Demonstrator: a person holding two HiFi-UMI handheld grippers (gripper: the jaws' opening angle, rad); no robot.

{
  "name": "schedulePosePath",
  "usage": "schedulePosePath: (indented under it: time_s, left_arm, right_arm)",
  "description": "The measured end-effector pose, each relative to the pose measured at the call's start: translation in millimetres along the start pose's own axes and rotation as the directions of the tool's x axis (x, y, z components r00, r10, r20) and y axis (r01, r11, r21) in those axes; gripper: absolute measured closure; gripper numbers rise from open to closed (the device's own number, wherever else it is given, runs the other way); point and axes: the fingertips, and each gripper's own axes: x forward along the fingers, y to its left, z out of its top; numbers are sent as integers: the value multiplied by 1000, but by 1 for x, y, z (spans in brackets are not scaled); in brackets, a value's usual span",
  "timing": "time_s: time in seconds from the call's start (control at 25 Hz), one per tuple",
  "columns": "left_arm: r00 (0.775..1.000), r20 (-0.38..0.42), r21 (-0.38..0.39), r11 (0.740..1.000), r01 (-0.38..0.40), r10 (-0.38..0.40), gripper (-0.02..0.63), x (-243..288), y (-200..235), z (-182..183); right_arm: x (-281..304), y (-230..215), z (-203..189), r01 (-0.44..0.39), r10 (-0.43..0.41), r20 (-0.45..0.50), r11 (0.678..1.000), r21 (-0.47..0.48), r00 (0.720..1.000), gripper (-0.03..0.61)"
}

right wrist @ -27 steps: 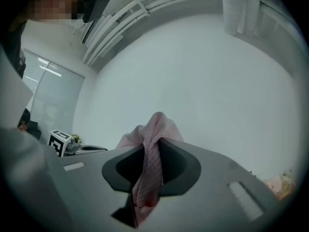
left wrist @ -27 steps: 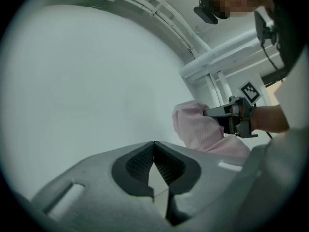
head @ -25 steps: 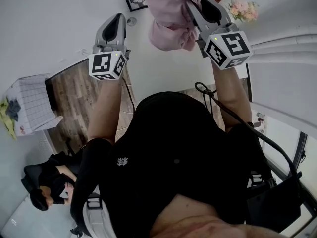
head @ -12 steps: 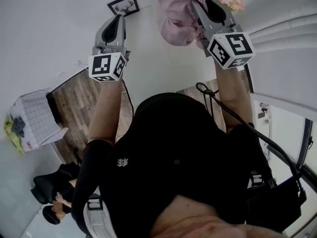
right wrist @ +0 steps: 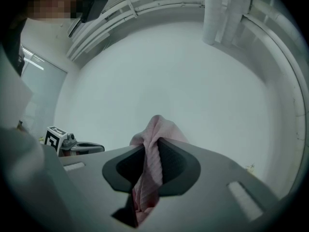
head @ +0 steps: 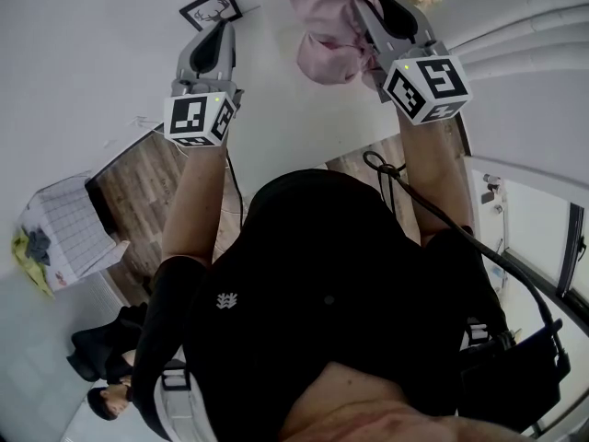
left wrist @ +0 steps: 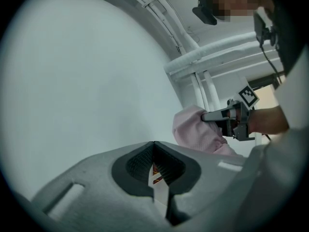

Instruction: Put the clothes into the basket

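Held soft pink ribbed cloth (head: pixel 327 26) pinched betw. jaws of right gripper (head: pixel 361 12), pads narrowed onto one fold, rest hanging loose in a bunch. Prob. gripped at a single spot so whole garment lifted clear for carrying. Confirmed in right gripper view: cloth (right wrist: pixel 152 151) wedged in the slot, poking out past the tips. Held left gripper (head: pixel 215 37) level beside right one, jaws pressed together on nothing, likely just parked out of the way. Spotted white grid-patterned fabric basket (head: pixel 74 215) low at left, well apart from cloth, w/ dark & yellow-green clothes (head: pixel 37 244) at its edge. Judged approx. mid-carry; release over basket not yet done.
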Motion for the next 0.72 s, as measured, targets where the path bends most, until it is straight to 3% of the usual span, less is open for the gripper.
schedulePosePath:
  time_s: [0.44,0.72]
  left_arm:
    - [999,-47,-32,999,-5,3,614,-11,-2,-27]
    - [1000,-21,-64,998,-9,8,614,-21,-5,-14]
  right_arm:
    - [5,2,-31,-1,2,-30,999,35,1000,509]
    - [2,3,-41,0,2,-40,998,58,999,509]
